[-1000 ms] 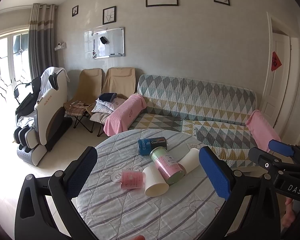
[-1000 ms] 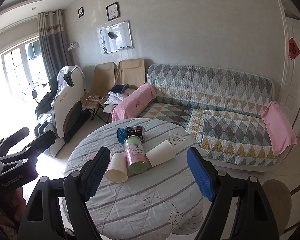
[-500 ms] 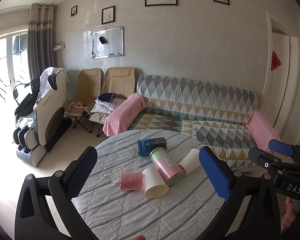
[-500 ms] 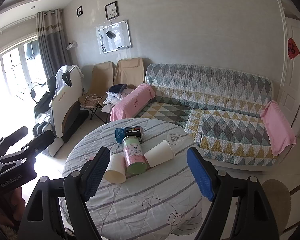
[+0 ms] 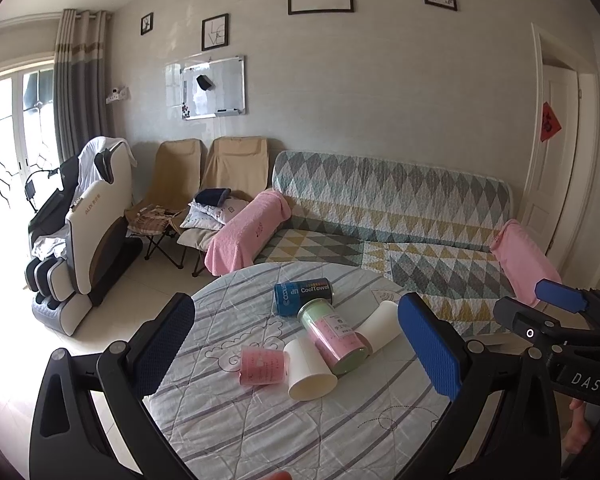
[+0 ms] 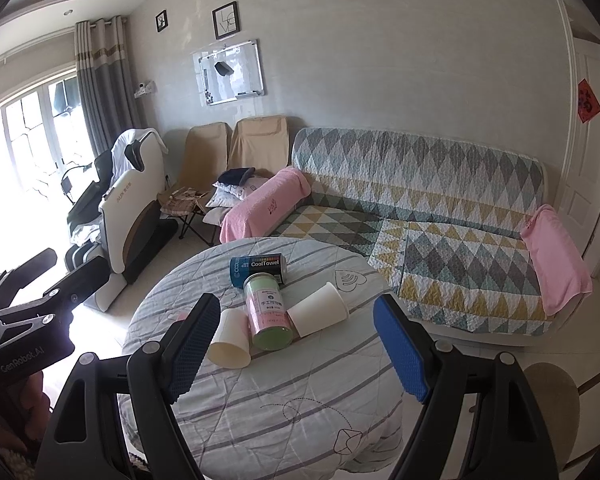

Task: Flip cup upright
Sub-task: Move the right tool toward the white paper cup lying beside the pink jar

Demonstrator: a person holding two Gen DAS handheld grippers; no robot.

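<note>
Two white paper cups lie on their sides on the round table [image 5: 260,432]. One [image 5: 309,370] [image 6: 229,338] has its mouth toward me; the other [image 5: 380,326] [image 6: 319,314] lies right of a pink-and-green canister [image 5: 334,336] [image 6: 269,312]. A pink cup [image 5: 262,366] lies on its side at the left; its edge shows in the right wrist view [image 6: 182,315]. My left gripper [image 5: 300,344] is open and empty above the near table. My right gripper [image 6: 296,344] is open and empty, held back from the cups.
A blue CoolTowel can [image 5: 303,295] [image 6: 258,267] lies behind the canister. A sofa [image 5: 388,216] with pink towels stands behind the table, folding chairs [image 5: 204,184] and a massage chair [image 5: 84,232] to the left. The right gripper shows in the left wrist view [image 5: 560,332].
Both views have drifted slightly; the table objects sit a little further from the grippers. Nothing was grasped or moved.
</note>
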